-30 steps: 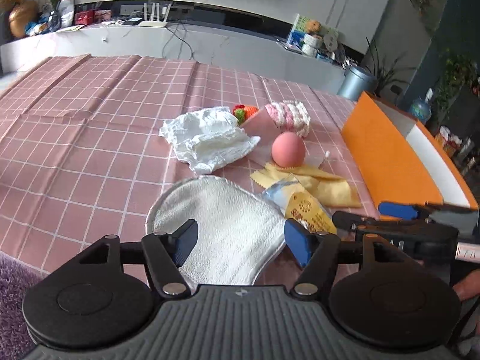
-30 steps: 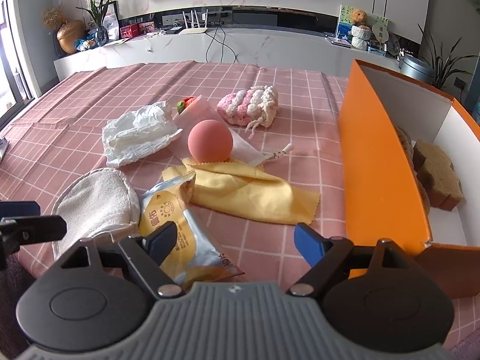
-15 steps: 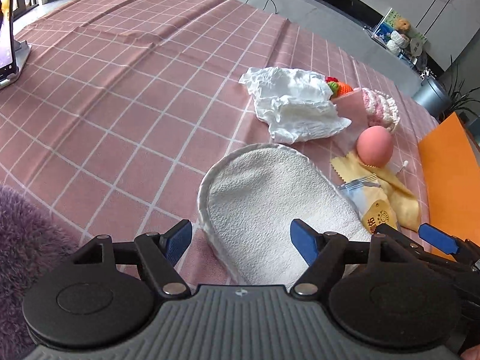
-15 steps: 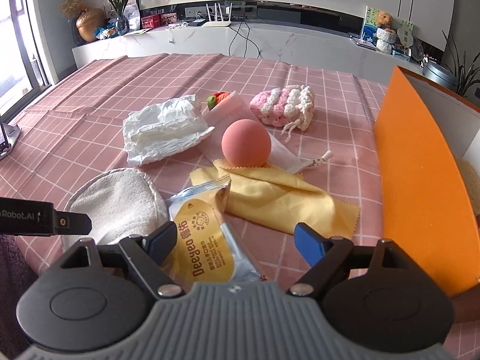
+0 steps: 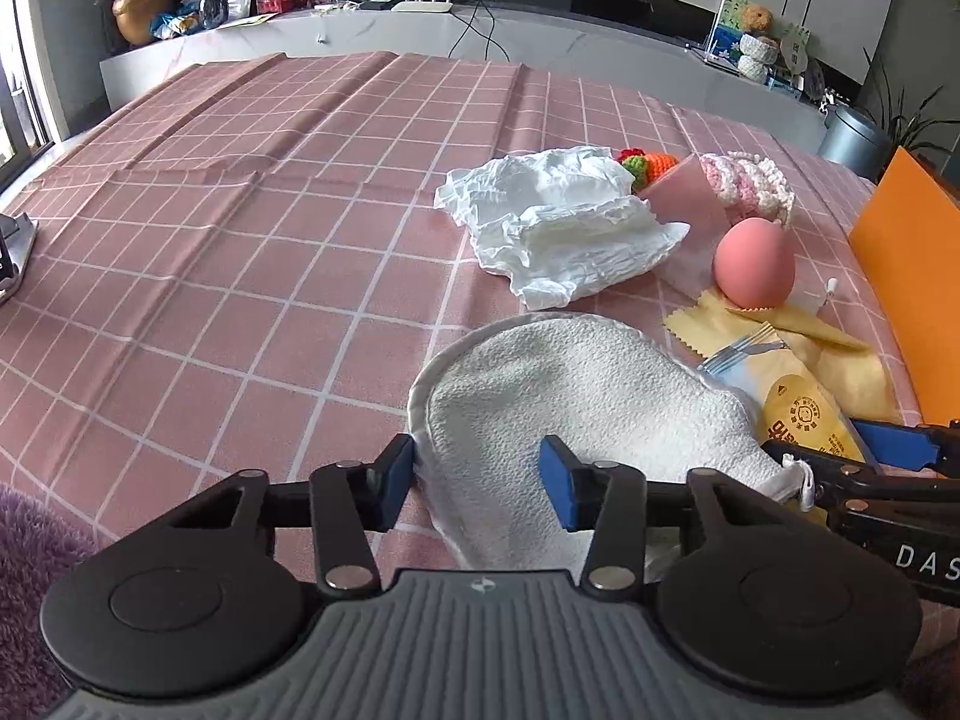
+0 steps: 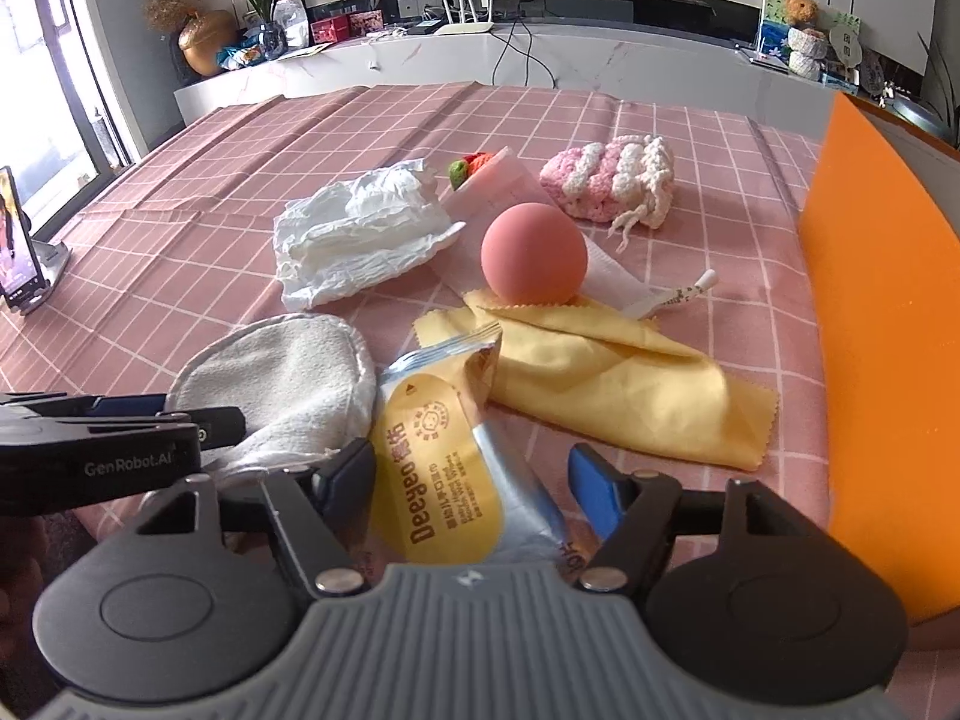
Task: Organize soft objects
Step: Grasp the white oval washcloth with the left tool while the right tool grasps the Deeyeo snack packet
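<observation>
1. On the bench, covered with a pink checked cloth (image 5: 252, 276), the left tool (image 5: 477, 471) sits low over the near end of the round white fluffy mitt (image 5: 576, 402). Its jaws have just been closing. One blue pad touches the mitt's edge and the other rests on top, so the mitt lies between them, but they do not squeeze it yet.
2. One second ago this tool was higher and wider, with the mitt farther off.
3. Over the yellow and silver wipes packet (image 6: 456, 456) is the right tool (image 6: 471, 477). Its jaws have just been closing too. The packet is between the pads, a gap shows on the right side, and nothing is gripped.
4. Before, the packet lay to the left of this tool; now it is in the middle.
5. Lying where they were: the crumpled white paper-like bundle (image 6: 360, 234), the pink ball (image 6: 534, 255) on the yellow cloth (image 6: 606, 372), and the pink and white knitted pouch (image 6: 606, 180).
6. An orange box (image 6: 882, 324) stands at the right.
</observation>
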{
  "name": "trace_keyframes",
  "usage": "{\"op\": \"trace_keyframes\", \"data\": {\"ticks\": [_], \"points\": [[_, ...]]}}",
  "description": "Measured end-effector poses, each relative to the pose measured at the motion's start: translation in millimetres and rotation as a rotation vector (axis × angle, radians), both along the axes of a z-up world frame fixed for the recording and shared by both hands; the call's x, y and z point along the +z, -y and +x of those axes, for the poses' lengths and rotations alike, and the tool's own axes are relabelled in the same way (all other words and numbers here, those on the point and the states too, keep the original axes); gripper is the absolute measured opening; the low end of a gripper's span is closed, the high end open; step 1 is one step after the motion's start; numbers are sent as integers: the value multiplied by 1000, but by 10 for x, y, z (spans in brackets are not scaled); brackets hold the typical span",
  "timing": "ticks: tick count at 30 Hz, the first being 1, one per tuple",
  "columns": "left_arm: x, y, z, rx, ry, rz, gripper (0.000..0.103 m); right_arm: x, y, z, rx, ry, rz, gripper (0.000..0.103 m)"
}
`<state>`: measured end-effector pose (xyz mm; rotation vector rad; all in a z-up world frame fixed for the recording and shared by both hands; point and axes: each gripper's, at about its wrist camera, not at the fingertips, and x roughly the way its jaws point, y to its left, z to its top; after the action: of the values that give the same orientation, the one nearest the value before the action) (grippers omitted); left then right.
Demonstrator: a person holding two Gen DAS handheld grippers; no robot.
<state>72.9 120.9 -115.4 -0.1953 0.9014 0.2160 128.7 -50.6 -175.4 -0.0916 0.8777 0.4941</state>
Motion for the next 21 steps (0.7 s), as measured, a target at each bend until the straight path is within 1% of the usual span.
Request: {"op": "trace_keyframes", "data": {"ticks": [1, 2, 3, 7, 8, 10, 11, 13, 14, 15, 17, 19, 21], "points": [[4, -15, 2, 5, 5, -7, 36, -4, -12, -3, 3, -1, 1, 63], [14, -25, 0, 8, 11, -4, 22, -8, -18, -4, 7, 0, 0, 63], [30, -30, -7, 5, 24, 3, 13, -12, -14, -3, 7, -1, 2, 63], [123, 6, -61, -33, 87, -32, 10, -11, 0, 19, 1, -19, 18, 64], [131, 26, -61, -44, 91, -36, 10, -12, -6, 17, 4, -19, 15, 64], [103, 37, -26, -45, 66, -56, 12, -20, -20, 7, 14, -14, 7, 66], [86, 48, -11, -43, 55, -45, 13, -22, -27, 2, 17, -10, 4, 66], [51, 69, 8, -43, 38, -25, 21, -25, -36, -1, 22, -8, 0, 67], [29, 68, 19, -35, 23, -27, 29, -26, -35, 1, 21, -9, 1, 67], [4, 64, 31, -29, 8, -31, 32, -26, -33, 3, 20, -11, 2, 67], [-2, 76, 19, -34, 14, -16, 33, -26, -28, 8, 19, -14, 5, 67], [-8, 78, 25, -33, 17, -9, 36, -28, -28, 9, 20, -14, 5, 67], [-10, 67, 38, -36, 23, -21, 36, -35, -32, 15, 23, -16, 8, 67]]}}
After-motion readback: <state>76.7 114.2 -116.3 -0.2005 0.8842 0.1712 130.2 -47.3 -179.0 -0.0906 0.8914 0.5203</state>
